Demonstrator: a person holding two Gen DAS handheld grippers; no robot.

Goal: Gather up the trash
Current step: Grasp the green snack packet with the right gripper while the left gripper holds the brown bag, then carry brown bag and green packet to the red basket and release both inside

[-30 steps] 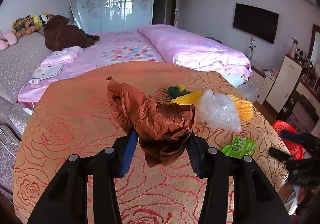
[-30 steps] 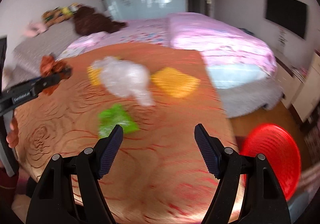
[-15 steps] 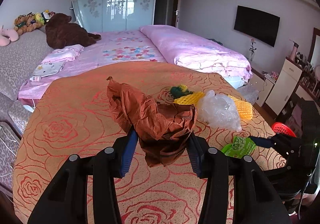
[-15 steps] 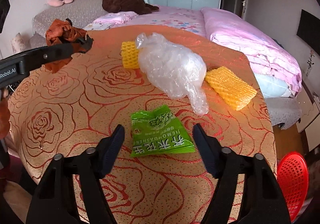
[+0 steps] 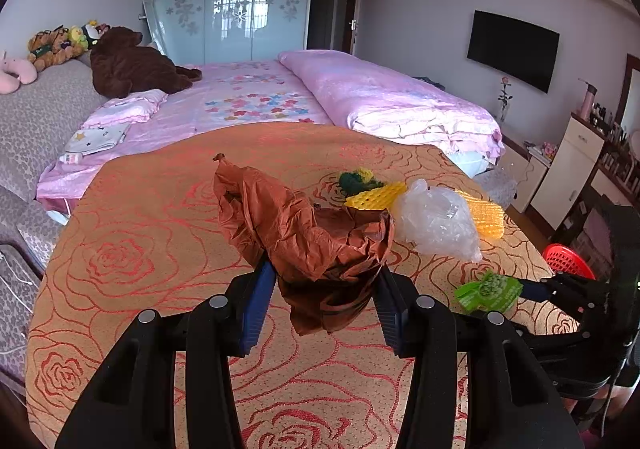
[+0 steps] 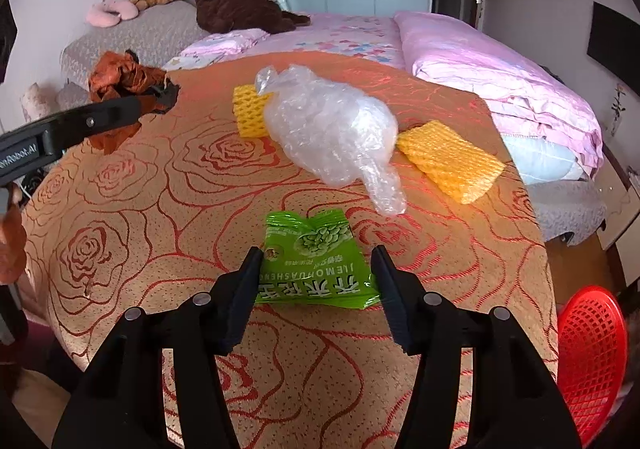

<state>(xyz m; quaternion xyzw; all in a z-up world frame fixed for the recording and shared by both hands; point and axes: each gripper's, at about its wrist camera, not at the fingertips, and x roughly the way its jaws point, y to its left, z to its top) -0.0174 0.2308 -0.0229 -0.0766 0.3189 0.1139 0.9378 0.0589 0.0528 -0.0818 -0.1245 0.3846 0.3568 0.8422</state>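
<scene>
A wide bed with pink floral sheets (image 5: 256, 101) and a rolled pink quilt (image 5: 392, 101) fills the room. Behind the bed stands a frosted glass sliding wardrobe (image 5: 234, 5), daylight glowing through it. Right of the bed, a black flat television (image 5: 512, 49) hangs on the pale wall above white cabinets (image 5: 576, 165).

Your right gripper (image 6: 318, 269) isn't where it was a second ago: back then it sat off past the green snack packet (image 6: 316, 261), over by the red basket (image 6: 592, 361) side of the table. Now it's right down over the packet, which lies between the jaws instead of ahead of them. The jaws have just been closing in on the packet too; whether the pads touch its edges yet, hard to say. From your left camera, that gripper now reaches the packet.
</scene>
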